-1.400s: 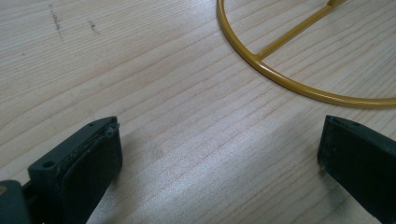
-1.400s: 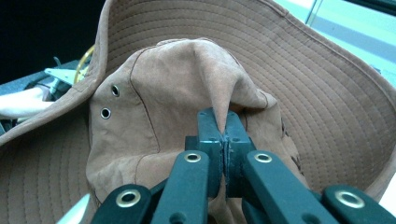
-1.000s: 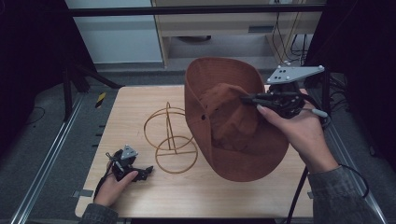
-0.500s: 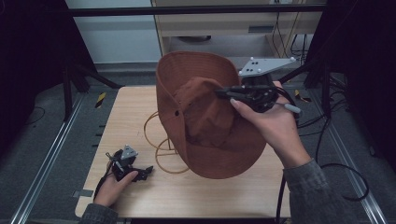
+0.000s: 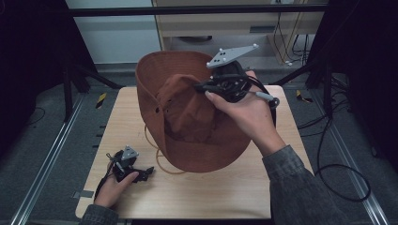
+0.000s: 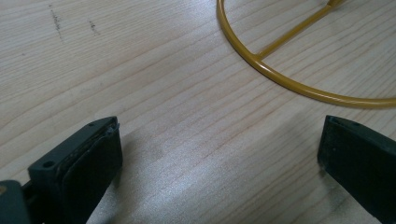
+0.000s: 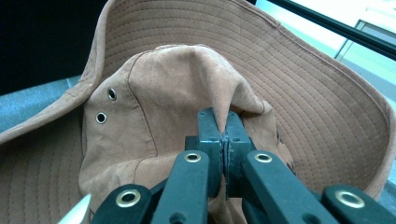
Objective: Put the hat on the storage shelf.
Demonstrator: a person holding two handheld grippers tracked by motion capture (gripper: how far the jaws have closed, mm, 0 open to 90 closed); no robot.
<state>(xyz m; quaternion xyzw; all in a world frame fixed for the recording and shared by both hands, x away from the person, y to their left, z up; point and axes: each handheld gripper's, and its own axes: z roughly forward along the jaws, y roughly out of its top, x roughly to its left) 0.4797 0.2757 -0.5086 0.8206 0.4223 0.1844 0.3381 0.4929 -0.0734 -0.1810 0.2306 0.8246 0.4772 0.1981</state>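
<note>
A brown wide-brimmed hat point(image 5: 187, 119) hangs above the middle of the wooden table point(image 5: 211, 197), brim tilted toward the camera. My right gripper point(image 5: 199, 88) is shut on a pinched fold of its crown; in the right gripper view the jaws point(image 7: 223, 122) clamp the cloth of the hat point(image 7: 149, 88), near two eyelets. A yellow wire stand point(image 5: 157, 161) sits under the hat, mostly hidden, with part of its base ring point(image 6: 280, 79) on the wood. My left gripper point(image 5: 149, 171) rests on the table at the front left, open point(image 6: 219, 140), with only bare wood between its jaws.
Dark metal frame posts point(image 5: 70, 79) stand at both sides of the table. Cables point(image 5: 338, 168) trail on the floor at the right. A cabinet point(image 5: 211, 23) stands behind the table's far edge.
My right hand has carried the hat to the left and slightly up, so it now covers most of the wire stand. The left hand and its gripper have stayed put.
</note>
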